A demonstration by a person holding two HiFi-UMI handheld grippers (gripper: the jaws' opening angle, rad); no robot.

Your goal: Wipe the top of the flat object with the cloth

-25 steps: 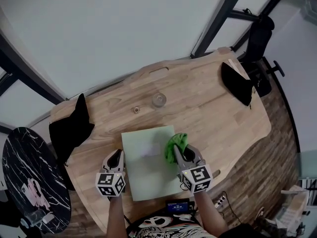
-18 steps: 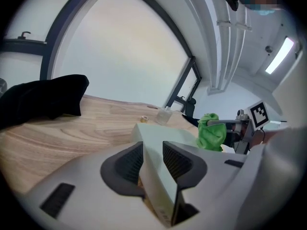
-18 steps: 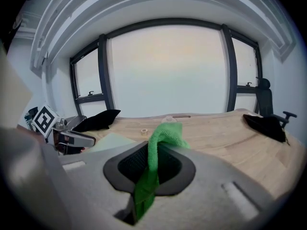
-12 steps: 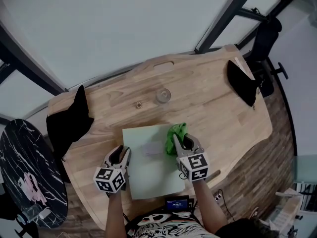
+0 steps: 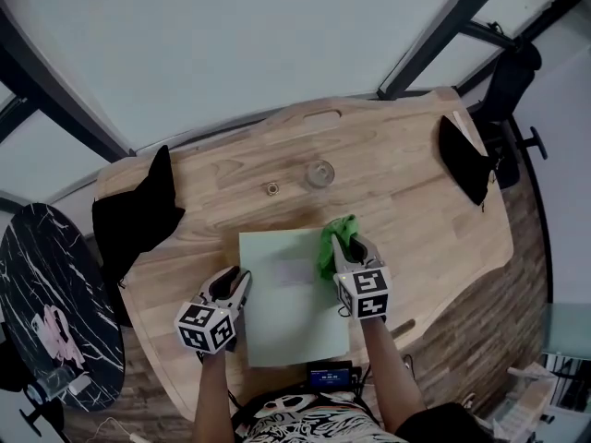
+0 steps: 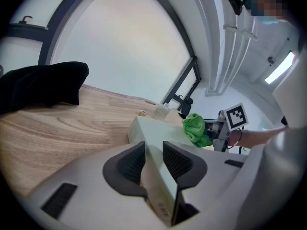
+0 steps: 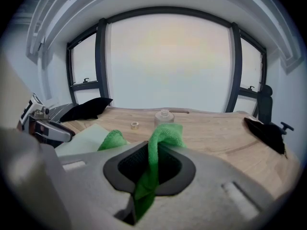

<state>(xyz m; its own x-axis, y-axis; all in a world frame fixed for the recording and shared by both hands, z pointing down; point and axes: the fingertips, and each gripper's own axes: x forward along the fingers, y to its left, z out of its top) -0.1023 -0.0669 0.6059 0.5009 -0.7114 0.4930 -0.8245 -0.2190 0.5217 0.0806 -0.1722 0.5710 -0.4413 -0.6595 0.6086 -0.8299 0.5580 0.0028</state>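
Jaws of left gripper [image 5: 238,282] just opened; now closing on flat object [image 5: 291,326].

A light wooden desk [image 5: 416,220] with rounded corners is carrying everything, and a slot-shaped cut-out [image 5: 320,115] is showing near its far edge. A pale green flat object [image 5: 286,317] is lying at the near edge, its near end reaching the desk's rim. Beyond it a small clear bottle [image 5: 319,173] is standing upright, with a small ring [image 5: 271,189] lying near it to the left, apart from it. A black fabric bundle [image 5: 138,220] is draping over the left corner, and another black fabric piece [image 5: 464,169] is lying at the right corner.
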